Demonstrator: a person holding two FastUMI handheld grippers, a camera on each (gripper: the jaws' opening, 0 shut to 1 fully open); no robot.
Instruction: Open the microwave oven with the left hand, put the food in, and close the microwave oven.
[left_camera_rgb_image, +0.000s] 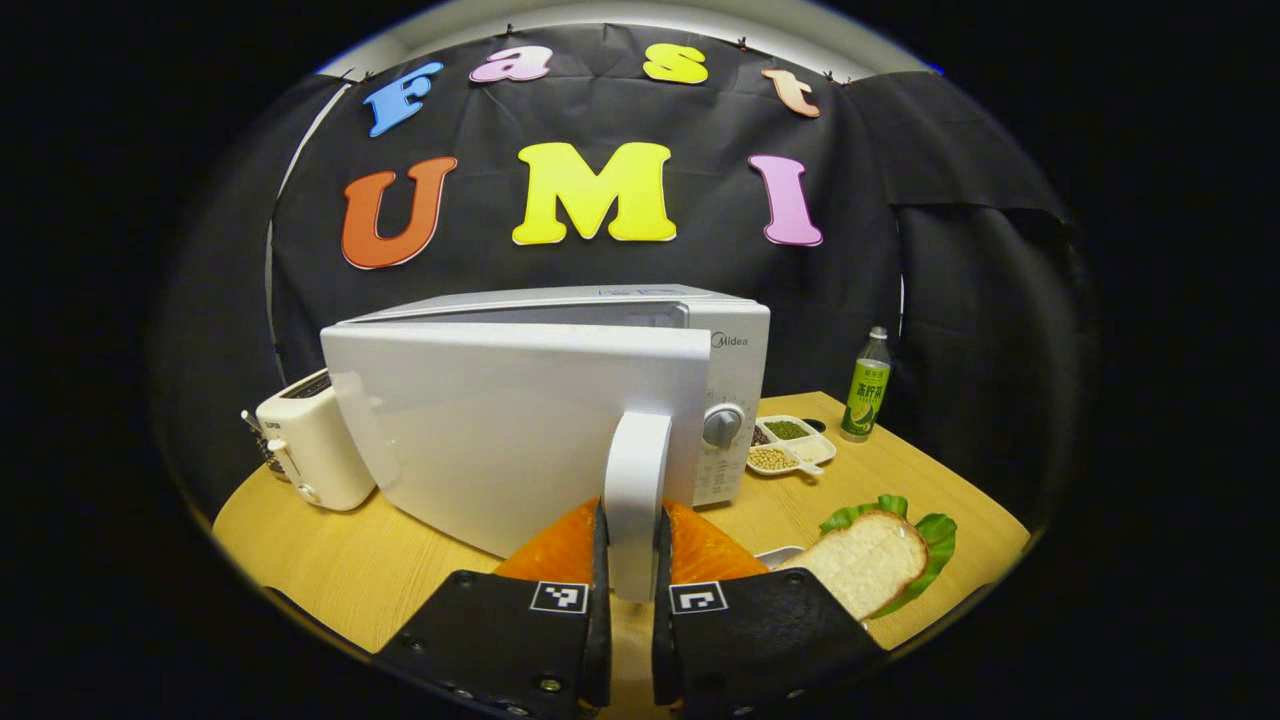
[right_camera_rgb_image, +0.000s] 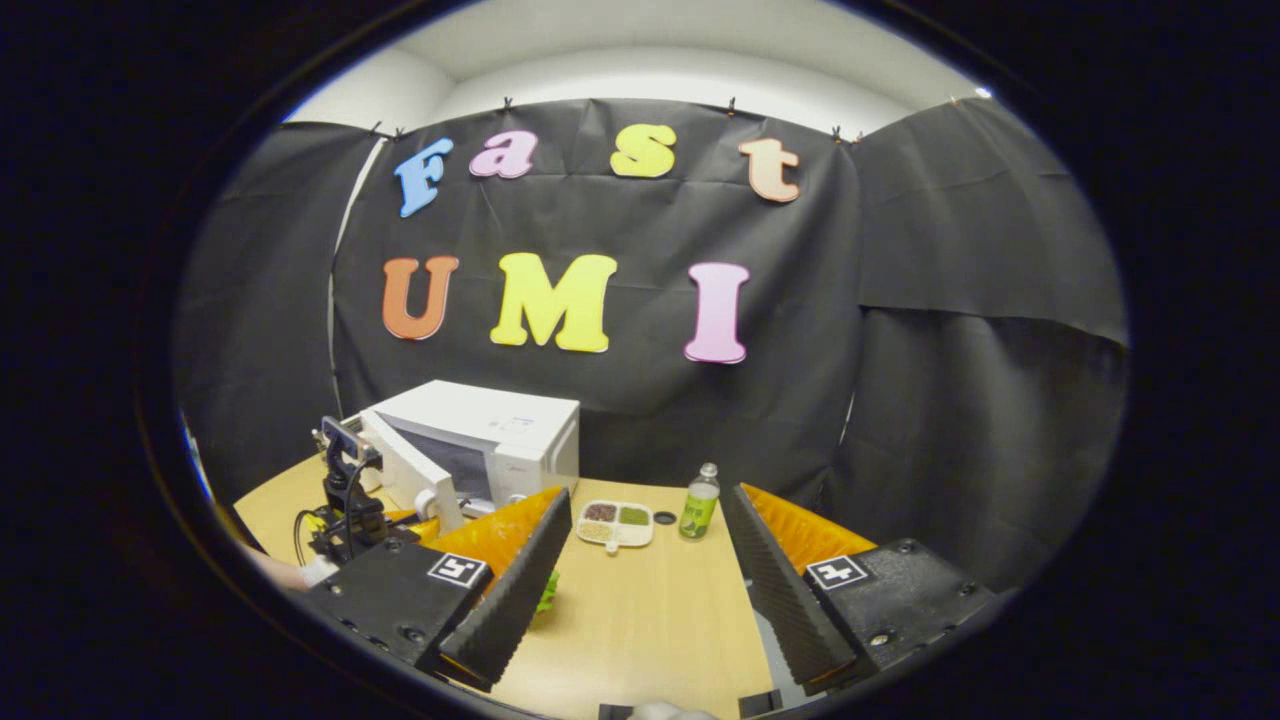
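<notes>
The white microwave (left_camera_rgb_image: 735, 350) stands on the wooden table, its door (left_camera_rgb_image: 480, 430) swung partly out toward me. My left gripper (left_camera_rgb_image: 632, 512) is shut on the door's upright white handle (left_camera_rgb_image: 637, 455), one finger on each side. A slice of bread on green lettuce (left_camera_rgb_image: 872, 560) lies on the table to the right of the gripper. In the right gripper view, my right gripper (right_camera_rgb_image: 648, 493) hangs open and empty above the table. Far left in that view, the left gripper (right_camera_rgb_image: 345, 500) is at the door (right_camera_rgb_image: 405, 465) of the microwave (right_camera_rgb_image: 500, 425). A bit of lettuce (right_camera_rgb_image: 547, 592) peeks past a finger.
A cream toaster (left_camera_rgb_image: 310, 450) stands left of the microwave. A divided white dish of beans (left_camera_rgb_image: 790, 443) (right_camera_rgb_image: 615, 522) and a green-labelled bottle (left_camera_rgb_image: 867, 385) (right_camera_rgb_image: 700, 500) sit to its right near the back. The table edge (left_camera_rgb_image: 980, 590) runs close behind the bread.
</notes>
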